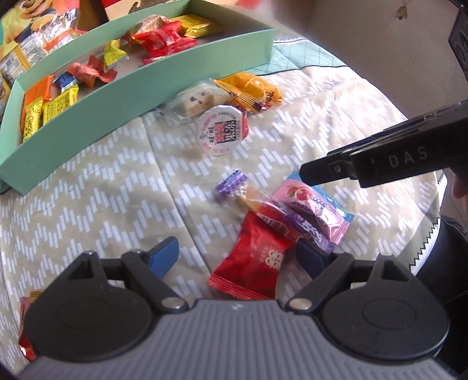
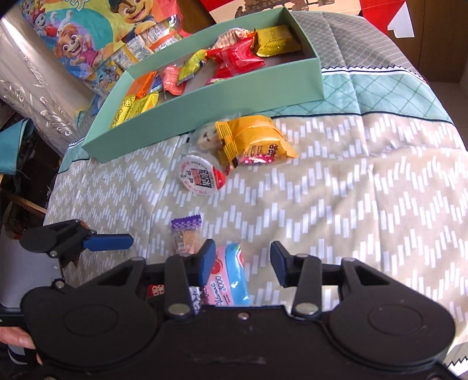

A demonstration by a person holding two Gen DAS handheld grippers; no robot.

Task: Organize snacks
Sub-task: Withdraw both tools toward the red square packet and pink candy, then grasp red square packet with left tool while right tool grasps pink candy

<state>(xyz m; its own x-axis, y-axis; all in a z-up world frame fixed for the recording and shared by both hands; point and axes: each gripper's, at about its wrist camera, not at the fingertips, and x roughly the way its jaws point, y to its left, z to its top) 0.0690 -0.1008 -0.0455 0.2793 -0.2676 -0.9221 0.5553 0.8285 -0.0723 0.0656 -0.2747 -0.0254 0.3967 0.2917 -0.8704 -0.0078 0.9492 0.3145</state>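
A mint green box holds several wrapped snacks. On the patterned cloth lie a round white jelly cup, an orange packet, a clear-wrapped bar, a purple-ended candy, a red packet and a pink and blue packet. My left gripper is open, with the red packet between its fingers. My right gripper is open over the pink and blue packet; it also shows in the left wrist view.
A cartoon-print bag and more snack packs lie behind the box. A red and white carton stands at the back right. A red wrapper lies at the near left. The bed edge drops off at left.
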